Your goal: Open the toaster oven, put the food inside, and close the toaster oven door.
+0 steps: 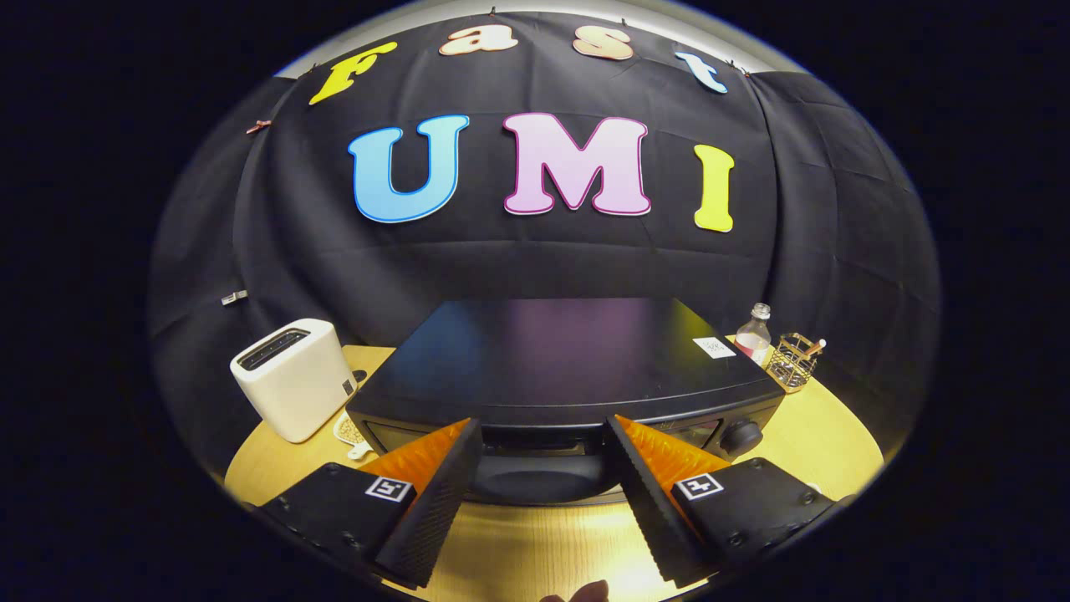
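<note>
Just ahead of the fingers sits the oven (552,368), black and broad, on the wooden table (827,435). We're looking down over its flat top from the gripper view, and its front face drops away between the two fingertips. The gripper (543,439) has its fingers spread wide, nothing between them but the oven's upper front edge and the dark handle area below it; whether the tips touch the oven, I cannot tell. A knob (740,435) shows on the oven's front, right of the fingers. Left of the oven stands a white toaster (292,376), upright, slots on top, just beside it. Beyond the oven's right rear corner, a small bottle (755,334) and a wire basket (794,361) stand close together. A white label (713,347) lies on the oven's top near that corner
</note>
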`<state>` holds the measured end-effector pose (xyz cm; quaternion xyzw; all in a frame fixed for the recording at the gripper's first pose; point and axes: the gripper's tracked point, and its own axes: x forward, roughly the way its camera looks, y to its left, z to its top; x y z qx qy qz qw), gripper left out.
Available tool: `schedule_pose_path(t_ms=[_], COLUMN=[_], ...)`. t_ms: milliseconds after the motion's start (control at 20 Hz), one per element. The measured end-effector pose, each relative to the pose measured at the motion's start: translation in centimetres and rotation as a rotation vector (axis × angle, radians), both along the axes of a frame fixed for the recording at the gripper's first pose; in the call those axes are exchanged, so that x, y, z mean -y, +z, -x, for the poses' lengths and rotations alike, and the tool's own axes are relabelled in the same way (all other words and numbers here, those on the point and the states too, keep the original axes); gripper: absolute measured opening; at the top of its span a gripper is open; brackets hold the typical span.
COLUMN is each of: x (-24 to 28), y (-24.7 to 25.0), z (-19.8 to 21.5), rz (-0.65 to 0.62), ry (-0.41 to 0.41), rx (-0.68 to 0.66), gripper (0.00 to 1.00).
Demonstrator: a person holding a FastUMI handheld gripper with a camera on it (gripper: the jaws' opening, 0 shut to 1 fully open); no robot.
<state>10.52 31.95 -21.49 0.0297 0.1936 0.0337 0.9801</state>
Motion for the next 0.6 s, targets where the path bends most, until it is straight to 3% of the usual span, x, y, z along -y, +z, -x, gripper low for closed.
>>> schedule_pose_path(t_ms=[600], x=[-0.1], y=[-2.2], z=[7.1], rz=[-0.043], ry=[-0.015], rx=[-0.097], gripper=[0.97])
